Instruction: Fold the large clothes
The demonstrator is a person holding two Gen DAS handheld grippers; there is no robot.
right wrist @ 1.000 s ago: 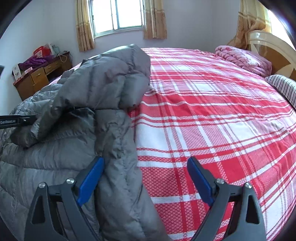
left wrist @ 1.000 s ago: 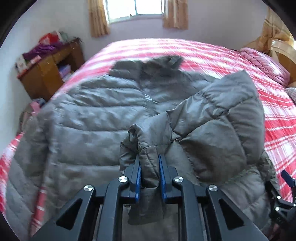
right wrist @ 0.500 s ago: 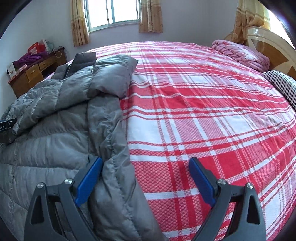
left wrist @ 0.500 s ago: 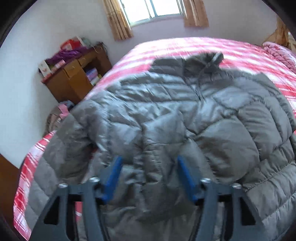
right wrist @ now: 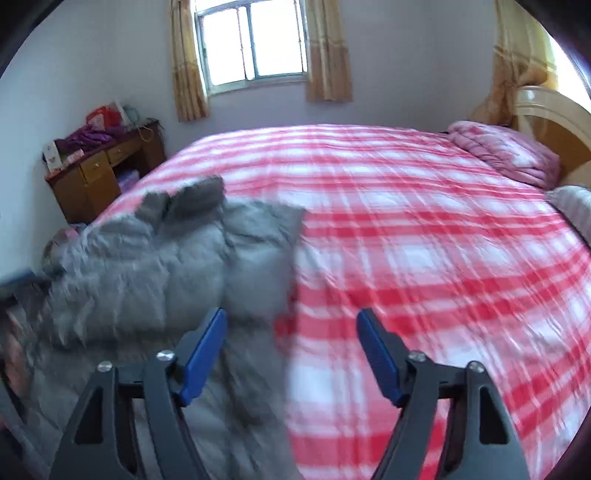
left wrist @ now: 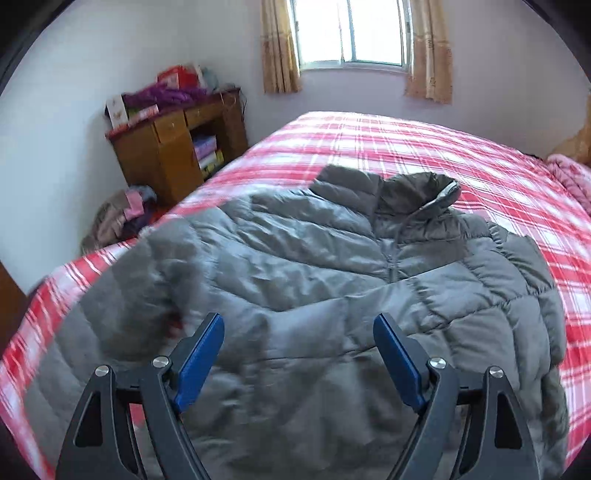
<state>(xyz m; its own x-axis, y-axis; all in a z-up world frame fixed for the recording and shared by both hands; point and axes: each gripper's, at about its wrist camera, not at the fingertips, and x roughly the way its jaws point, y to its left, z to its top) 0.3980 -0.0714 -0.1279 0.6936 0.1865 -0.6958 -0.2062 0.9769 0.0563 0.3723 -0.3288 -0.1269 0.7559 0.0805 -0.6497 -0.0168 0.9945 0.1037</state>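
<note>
My left wrist camera is looking down over the jacket [left wrist: 332, 295]; my right is facing the bed [right wrist: 424, 240]. Both are sharing the window [left wrist: 351, 33].

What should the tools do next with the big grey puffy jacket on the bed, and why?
Probably reach the left tool, opening and holding nothing, toward the left sleeve of the grey jacket. That sleeve seems to lie spread outward, while the other side looks folded in. The right tool is closing on nothing.

Grey puffer jacket [left wrist: 332, 295] on plaid bed [left wrist: 424, 147]
</note>
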